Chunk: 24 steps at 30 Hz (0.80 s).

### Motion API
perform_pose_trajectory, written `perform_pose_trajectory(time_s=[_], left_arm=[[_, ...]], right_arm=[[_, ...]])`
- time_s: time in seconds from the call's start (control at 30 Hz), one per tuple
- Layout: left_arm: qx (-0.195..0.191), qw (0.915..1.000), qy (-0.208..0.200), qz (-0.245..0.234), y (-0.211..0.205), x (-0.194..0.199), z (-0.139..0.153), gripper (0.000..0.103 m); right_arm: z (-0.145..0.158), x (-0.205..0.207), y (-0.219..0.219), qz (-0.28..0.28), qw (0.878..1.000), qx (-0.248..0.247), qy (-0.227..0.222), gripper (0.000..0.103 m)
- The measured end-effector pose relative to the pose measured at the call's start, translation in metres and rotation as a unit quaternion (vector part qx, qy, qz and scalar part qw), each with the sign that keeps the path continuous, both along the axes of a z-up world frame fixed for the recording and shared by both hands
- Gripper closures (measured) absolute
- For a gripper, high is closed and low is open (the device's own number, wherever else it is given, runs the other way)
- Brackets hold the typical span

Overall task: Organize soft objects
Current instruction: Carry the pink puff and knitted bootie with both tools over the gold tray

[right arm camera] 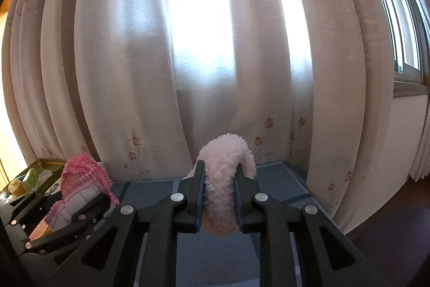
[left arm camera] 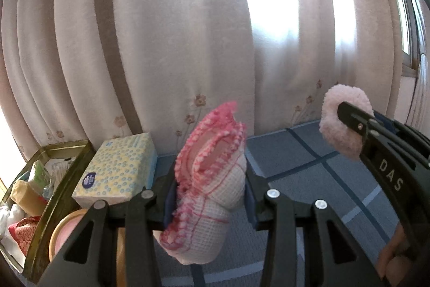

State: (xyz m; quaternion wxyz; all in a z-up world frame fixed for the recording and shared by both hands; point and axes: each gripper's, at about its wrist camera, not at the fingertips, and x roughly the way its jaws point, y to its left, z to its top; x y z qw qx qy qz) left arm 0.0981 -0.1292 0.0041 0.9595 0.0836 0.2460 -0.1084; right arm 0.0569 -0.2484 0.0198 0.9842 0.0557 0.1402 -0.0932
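Observation:
My left gripper [left arm camera: 211, 195] is shut on a rolled white waffle cloth with pink frilly edging [left arm camera: 212, 179] and holds it upright above the blue table. The cloth also shows at the left of the right wrist view [right arm camera: 80, 184]. My right gripper [right arm camera: 219, 190] is shut on a fluffy pale pink soft item [right arm camera: 224, 174], lifted off the table. In the left wrist view that fluffy item [left arm camera: 341, 123] hangs at the right, clamped in the right gripper's fingers [left arm camera: 357, 123], apart from the pink cloth.
A blue tablecloth with lighter and darker stripes [left arm camera: 309, 166] covers the table. A yellow dotted tissue box [left arm camera: 115, 168] and a gold-rimmed tray of small items [left arm camera: 35, 179] stand at the left, with a round pink tin [left arm camera: 67, 230] near them. Curtains [left arm camera: 188, 45] hang close behind.

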Motion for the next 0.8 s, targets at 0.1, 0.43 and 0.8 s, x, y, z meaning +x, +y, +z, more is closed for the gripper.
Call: perform_pose_trajectory(time_s=[0.1,0.43,0.8], left_arm=[[0.001,1.0000,-0.003,-0.002,0.001,-0.003,0.000,0.063],[-0.006,1.0000,-0.006,-0.002,0.009,-0.012,0.001,0.063],[-0.017,0.9998,-0.013,-0.002,0.018,-0.025,0.004,0.063]], right_arm=[[0.000,0.000,0.001,-0.001,1.000,-0.002,0.000,0.083],[0.001,-0.004,0.011,-0.001,1.000,-0.025,0.000,0.083],[0.004,-0.017,0.023,-0.008,0.999,-0.032,-0.008,0.083]])
